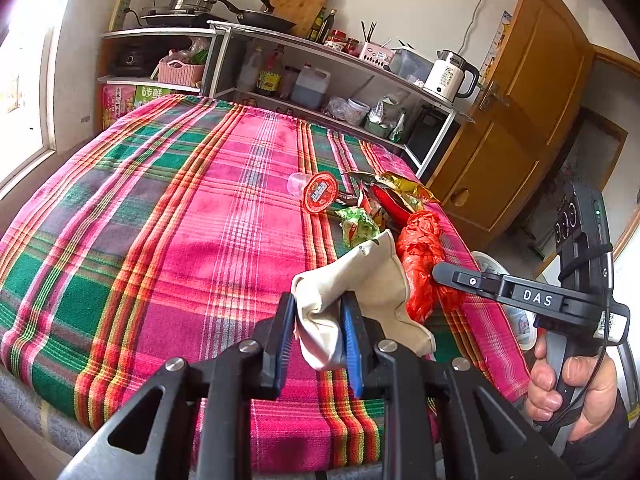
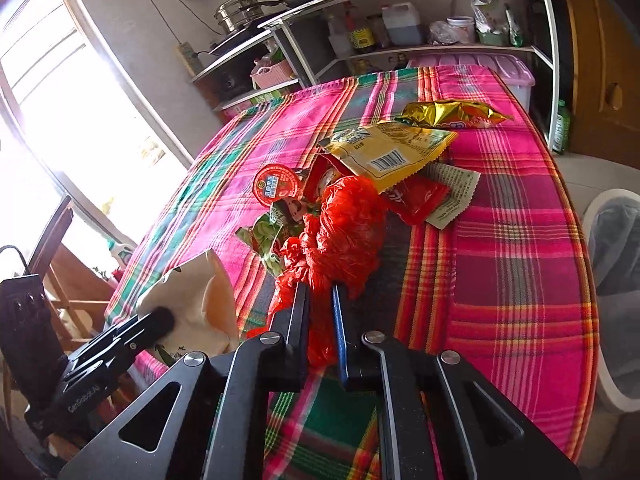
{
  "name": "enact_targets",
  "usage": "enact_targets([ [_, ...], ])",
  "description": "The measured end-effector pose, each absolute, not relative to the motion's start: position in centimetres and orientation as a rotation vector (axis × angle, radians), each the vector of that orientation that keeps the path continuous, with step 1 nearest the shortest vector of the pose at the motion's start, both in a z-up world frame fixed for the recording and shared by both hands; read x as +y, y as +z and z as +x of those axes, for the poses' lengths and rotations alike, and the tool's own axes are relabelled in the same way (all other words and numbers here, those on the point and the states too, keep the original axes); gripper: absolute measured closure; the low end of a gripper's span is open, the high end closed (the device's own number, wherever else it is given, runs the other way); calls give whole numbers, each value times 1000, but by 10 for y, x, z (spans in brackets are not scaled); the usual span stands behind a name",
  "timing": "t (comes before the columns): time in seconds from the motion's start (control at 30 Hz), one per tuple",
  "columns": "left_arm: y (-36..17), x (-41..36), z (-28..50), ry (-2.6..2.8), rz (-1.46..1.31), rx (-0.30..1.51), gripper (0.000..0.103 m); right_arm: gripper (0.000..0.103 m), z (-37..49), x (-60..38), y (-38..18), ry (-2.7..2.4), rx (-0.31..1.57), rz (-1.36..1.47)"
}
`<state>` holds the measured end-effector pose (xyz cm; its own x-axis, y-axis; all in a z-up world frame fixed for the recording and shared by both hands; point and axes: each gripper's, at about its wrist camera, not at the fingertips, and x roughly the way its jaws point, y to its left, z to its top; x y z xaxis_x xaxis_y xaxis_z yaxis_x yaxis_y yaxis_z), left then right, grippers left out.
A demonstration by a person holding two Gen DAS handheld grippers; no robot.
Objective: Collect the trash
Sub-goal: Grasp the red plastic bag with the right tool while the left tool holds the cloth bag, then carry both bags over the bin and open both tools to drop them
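My left gripper [image 1: 318, 332] sits nearest, jaws narrowed and clamped on the rim of a cream cloth bag [image 1: 360, 284]; my right gripper [image 2: 320, 320] has its pads pinched on the near edge of a crumpled red plastic bag [image 2: 344, 232] lying on the plaid tablecloth [image 2: 520, 260]; the right wrist view alone shows the yellow barcode wrapper [image 2: 394, 152] and gold foil packet [image 2: 452, 114] clearly, behind the red bag; the left wrist view alone shows my hand [image 1: 576, 392] on the right handle, a white kettle [image 1: 448, 76], the wooden door [image 1: 532, 92]; red-lidded cup [image 1: 318, 192] beside the pile.
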<state>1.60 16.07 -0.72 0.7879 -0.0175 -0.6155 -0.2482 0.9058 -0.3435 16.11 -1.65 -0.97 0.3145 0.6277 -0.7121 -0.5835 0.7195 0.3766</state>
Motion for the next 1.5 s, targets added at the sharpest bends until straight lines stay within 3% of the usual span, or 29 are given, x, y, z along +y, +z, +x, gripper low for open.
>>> enact_targets([
  [0.57,12,114,50,53,-342,647,79,92,148,-96,18,687,845,109],
  [1.5,19,-42,168,-233,-180,708,79,92,180,-261,-10,310,832,244],
])
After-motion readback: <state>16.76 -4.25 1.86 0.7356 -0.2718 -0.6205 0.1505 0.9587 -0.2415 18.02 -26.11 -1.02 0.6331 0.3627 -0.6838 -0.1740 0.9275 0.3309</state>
